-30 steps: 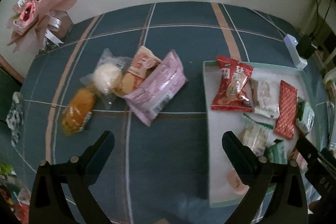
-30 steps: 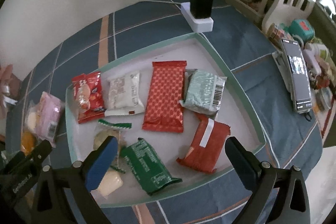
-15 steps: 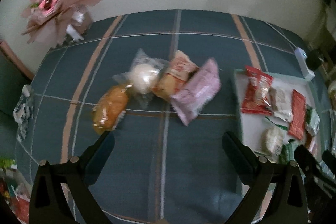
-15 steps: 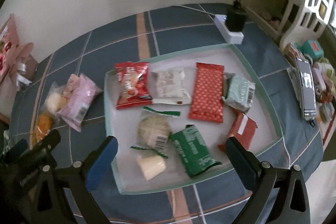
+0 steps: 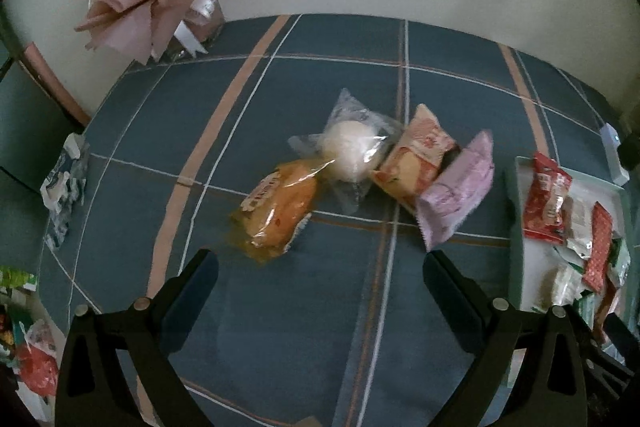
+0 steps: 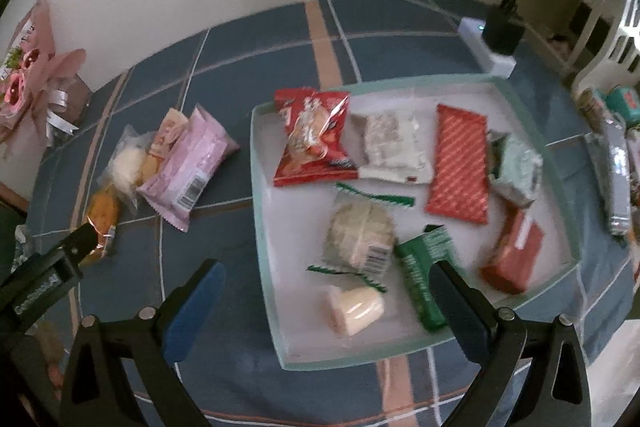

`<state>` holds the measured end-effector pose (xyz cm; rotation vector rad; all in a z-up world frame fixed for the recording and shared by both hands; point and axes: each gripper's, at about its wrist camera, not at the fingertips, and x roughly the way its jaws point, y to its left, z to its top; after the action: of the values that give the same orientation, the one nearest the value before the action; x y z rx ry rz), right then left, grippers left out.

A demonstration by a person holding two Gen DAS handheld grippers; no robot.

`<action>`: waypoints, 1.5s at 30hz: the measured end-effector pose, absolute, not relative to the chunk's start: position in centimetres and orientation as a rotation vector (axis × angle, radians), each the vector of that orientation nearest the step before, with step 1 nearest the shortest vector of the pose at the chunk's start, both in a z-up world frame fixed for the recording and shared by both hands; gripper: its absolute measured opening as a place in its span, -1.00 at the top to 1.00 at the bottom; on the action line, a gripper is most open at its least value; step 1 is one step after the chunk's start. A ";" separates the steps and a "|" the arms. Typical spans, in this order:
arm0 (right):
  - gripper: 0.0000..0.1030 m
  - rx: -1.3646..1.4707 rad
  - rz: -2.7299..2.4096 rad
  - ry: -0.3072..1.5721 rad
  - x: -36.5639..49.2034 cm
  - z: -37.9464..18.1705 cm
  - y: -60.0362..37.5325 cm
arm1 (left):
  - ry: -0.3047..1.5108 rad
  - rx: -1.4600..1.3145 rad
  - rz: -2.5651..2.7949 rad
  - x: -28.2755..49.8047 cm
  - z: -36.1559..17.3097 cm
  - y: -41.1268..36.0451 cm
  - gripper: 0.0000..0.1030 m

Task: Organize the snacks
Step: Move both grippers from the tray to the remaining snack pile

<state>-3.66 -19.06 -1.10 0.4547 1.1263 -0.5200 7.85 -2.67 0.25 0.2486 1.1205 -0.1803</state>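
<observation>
Blue cloth (image 5: pixel 304 311) bare between gaping jaws

Both my claws are spread wide with nothing between the fingers. Left claw (image 5: pixel 320 287) hangs above the bench, tilted forward and down; both black fingers (image 5: pixel 192 291) show in the lower corners of its own view. Right claw (image 6: pixel 324 295) hangs the same way, wide apart, blue pads (image 6: pixel 196 303) on the inner faces. In the right wrist view the left claw's (image 6: pixel 60 259) black finger pokes in at the lower left edge, so the two sit near each other, left beside right.
</observation>
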 end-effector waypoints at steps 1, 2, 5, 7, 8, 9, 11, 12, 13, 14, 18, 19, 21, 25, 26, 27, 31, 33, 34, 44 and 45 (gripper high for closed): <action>-1.00 0.462 -0.518 1.135 -3.4 -1.4 -19.0 | 1.126 0.245 -0.178 8.1 0.1 -2.4 -0.98; -1.00 0.470 -0.514 1.140 -3.2 -1.7 -19.0 | 1.129 0.240 -0.175 8.3 0.0 -2.1 -0.98; -1.00 0.482 -0.497 1.148 -2.4 -2.2 -18.8 | 1.131 0.221 -0.160 8.8 0.0 -1.2 -0.98; -1.00 0.497 -0.489 1.150 -1.8 -2.6 -18.6 | 1.135 0.203 -0.154 9.2 0.0 -0.6 -0.98; -1.00 0.502 -0.485 1.152 -1.6 -2.7 -18.5 | 1.140 0.185 -0.150 9.4 0.0 -0.2 -0.98; -1.00 0.507 -0.478 1.152 -1.2 -2.8 -18.3 | 1.143 0.173 -0.145 9.6 -0.1 0.2 -0.98; -1.00 0.507 -0.462 1.146 -0.7 -2.8 -17.9 | 1.148 0.153 -0.123 10.0 -0.2 1.0 -0.98; -1.00 0.506 -0.452 1.141 -0.4 -2.8 -17.6 | 1.148 0.147 -0.113 10.1 -0.2 1.3 -0.98; -1.00 0.504 -0.441 1.136 -0.1 -2.8 -17.3 | 1.148 0.138 -0.100 10.3 -0.2 1.7 -0.98; -1.00 0.503 -0.431 1.131 0.2 -2.8 -17.0 | 1.149 0.129 -0.093 10.4 -0.2 2.0 -0.98; -1.00 0.538 -0.389 1.103 1.4 -3.0 -15.8 | 1.167 0.086 -0.063 11.0 -0.7 3.2 -0.98; -1.00 0.554 -0.380 1.101 1.7 -3.2 -15.7 | 1.175 0.077 -0.056 11.3 -0.9 3.5 -0.98; -1.00 0.579 -0.363 1.096 2.2 -3.4 -15.3 | 1.193 0.054 -0.049 11.7 -1.3 3.8 -0.98; -1.00 0.580 -0.351 1.094 3.2 -3.7 -14.7 | 1.219 0.013 -0.045 12.5 -2.0 4.3 -0.98; -1.00 0.582 -0.348 1.093 3.3 -3.8 -14.7 | 1.222 0.008 -0.045 12.6 -2.0 4.4 -0.98; -1.00 0.586 -0.349 1.093 3.5 -3.9 -14.7 | 1.225 0.002 -0.044 12.7 -2.1 4.4 -0.98; -1.00 0.599 -0.358 1.099 3.9 -4.3 -15.0 | 1.229 0.010 -0.032 13.4 -2.5 4.2 -0.98; -1.00 0.601 -0.360 1.100 4.1 -4.3 -15.1 | 1.220 0.035 -0.024 13.8 -2.6 3.7 -0.98; -1.00 0.599 -0.359 1.099 4.2 -4.3 -15.2 | 1.216 0.046 -0.026 14.0 -2.7 3.4 -0.98; -1.00 0.591 -0.341 1.061 5.3 -4.0 -16.0 | 1.221 0.060 0.011 15.6 -4.4 3.0 -0.98; -1.00 0.588 -0.346 1.063 5.5 -4.0 -16.1 | 1.223 0.058 0.021 15.7 -4.6 3.1 -0.98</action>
<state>5.46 -16.14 -4.02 0.5883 1.0628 -0.3460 15.72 3.15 -4.57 0.0584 1.2227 0.0213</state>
